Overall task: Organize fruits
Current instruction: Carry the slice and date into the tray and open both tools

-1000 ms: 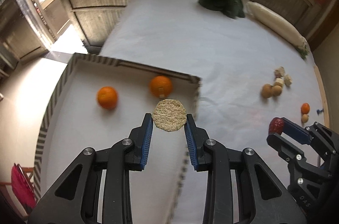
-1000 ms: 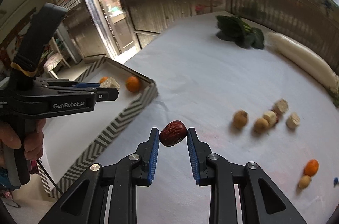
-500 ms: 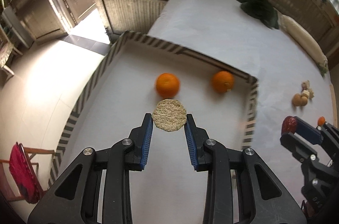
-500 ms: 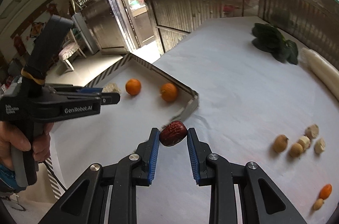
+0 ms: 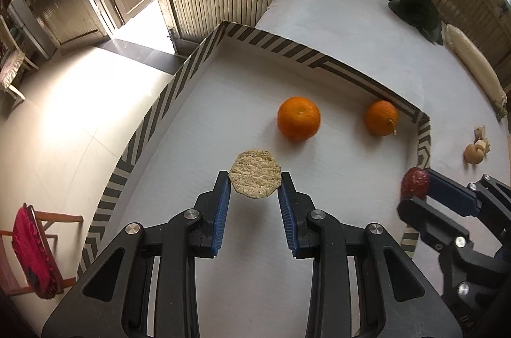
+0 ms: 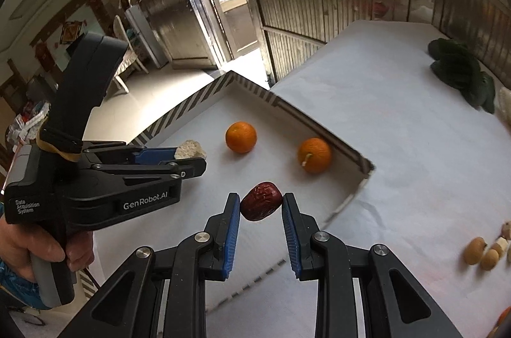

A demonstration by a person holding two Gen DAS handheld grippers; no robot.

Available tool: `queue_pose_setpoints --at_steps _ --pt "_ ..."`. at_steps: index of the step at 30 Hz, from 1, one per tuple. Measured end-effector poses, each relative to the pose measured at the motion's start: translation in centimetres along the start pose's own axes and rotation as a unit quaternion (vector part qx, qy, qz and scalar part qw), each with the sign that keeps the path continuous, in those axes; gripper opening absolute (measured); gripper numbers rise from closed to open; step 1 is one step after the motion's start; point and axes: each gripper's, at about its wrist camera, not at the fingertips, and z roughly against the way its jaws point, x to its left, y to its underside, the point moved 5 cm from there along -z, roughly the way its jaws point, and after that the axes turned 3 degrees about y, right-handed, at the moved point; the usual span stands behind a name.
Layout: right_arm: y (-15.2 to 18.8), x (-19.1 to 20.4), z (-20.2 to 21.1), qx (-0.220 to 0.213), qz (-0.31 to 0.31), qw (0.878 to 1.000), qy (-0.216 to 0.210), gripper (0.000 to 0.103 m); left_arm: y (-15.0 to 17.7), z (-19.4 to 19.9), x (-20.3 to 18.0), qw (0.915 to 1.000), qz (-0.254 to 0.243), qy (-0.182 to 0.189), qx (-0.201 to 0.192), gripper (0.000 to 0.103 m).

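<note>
1. Carrying both loads over the striped tray (image 5: 150, 120): left gripper (image 5: 254, 189) clamps a pale cut slice (image 5: 255, 174), right gripper (image 6: 261, 208) pinches a red date (image 6: 261, 201).
2. Next, probably lower and release each beside the two oranges (image 5: 298, 118) (clear of them).

Two orange mandarins (image 5: 298, 118) lie in a black-and-white striped tray (image 5: 150, 117) on white cloth (image 5: 345, 9).
</note>
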Motion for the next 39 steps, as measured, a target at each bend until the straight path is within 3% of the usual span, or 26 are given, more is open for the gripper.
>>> queue_pose_setpoints --at_steps 32,34,36,39 --pt "-0.2 0.5 -3.4 0.041 0.004 0.999 0.028 0.027 -0.1 -1.6 0.0 0.9998 -0.017 -0.004 0.003 0.03" --pt "-0.2 0.5 -3.2 0.037 -0.001 0.999 0.022 0.031 -0.1 -1.6 0.1 0.9998 -0.017 -0.005 0.005 0.034" --pt "-0.1 0.4 -2.9 0.033 -0.006 0.999 0.02 0.033 -0.1 -1.4 0.2 0.9999 -0.014 -0.004 0.004 0.05" --pt "-0.1 0.1 -2.0 0.021 -0.011 0.999 0.021 0.033 -0.2 -0.8 0.4 1.0 -0.007 -0.002 -0.007 0.063"
